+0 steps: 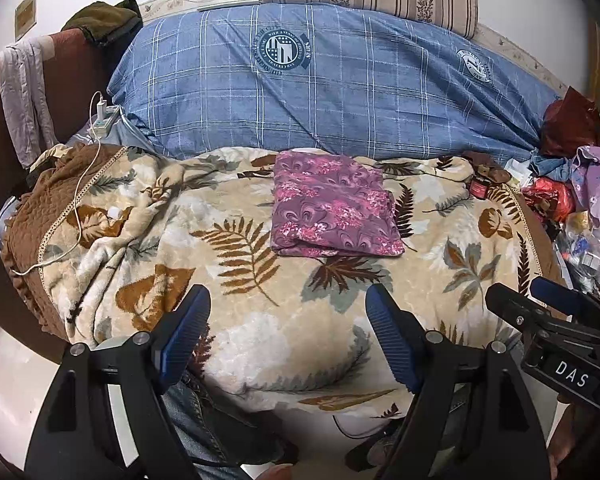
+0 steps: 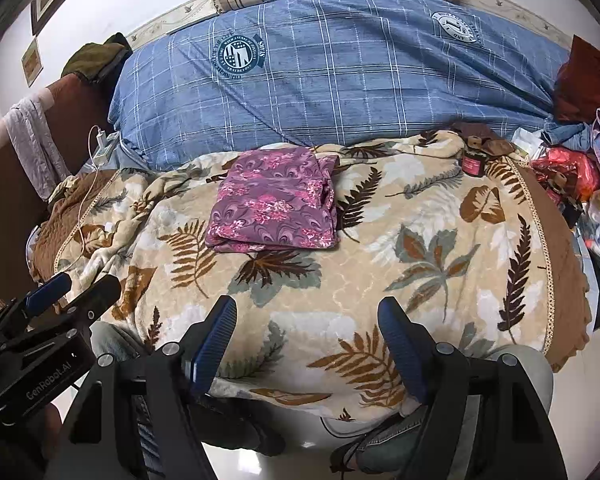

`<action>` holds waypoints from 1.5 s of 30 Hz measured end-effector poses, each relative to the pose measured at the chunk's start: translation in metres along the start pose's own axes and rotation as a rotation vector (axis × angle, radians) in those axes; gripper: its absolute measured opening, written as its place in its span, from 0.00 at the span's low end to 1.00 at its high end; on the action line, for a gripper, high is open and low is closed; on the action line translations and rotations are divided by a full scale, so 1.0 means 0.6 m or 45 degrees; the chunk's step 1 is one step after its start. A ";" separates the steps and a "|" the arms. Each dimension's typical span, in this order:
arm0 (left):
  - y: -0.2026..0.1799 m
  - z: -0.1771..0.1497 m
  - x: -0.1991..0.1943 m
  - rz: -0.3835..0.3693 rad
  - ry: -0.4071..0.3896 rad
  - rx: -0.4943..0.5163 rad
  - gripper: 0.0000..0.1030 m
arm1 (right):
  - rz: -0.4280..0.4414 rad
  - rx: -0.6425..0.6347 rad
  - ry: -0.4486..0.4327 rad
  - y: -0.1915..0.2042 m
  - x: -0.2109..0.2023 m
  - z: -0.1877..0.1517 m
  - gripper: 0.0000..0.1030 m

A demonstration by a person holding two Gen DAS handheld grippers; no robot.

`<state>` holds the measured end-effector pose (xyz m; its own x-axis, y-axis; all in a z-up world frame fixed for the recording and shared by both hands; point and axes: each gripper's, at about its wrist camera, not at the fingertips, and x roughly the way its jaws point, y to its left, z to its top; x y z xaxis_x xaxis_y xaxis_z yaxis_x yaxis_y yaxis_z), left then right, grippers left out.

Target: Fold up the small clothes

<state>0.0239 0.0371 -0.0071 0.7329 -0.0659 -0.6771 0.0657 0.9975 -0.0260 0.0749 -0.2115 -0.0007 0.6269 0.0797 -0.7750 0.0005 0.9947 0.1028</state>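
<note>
— What is there to fold?
— One purple garment [image 1: 332,204] with pink flowers, already folded into a flat, roughly square packet.
— Where does it lie?
— At the centre of the left wrist view, left of centre in the right wrist view [image 2: 274,202], folded edge nearest the camera.

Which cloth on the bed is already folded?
The purple floral garment, a neat rectangle on the leaf-print blanket. The clothes pile at the right edge is crumpled.
</note>
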 end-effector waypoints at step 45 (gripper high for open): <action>0.001 -0.007 0.013 -0.017 0.021 0.010 0.78 | -0.025 -0.001 0.013 -0.001 0.007 0.000 0.73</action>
<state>0.0268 0.0371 -0.0155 0.7207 -0.0791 -0.6887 0.0808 0.9963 -0.0298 0.0775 -0.2119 -0.0040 0.6191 0.0612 -0.7829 0.0117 0.9961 0.0871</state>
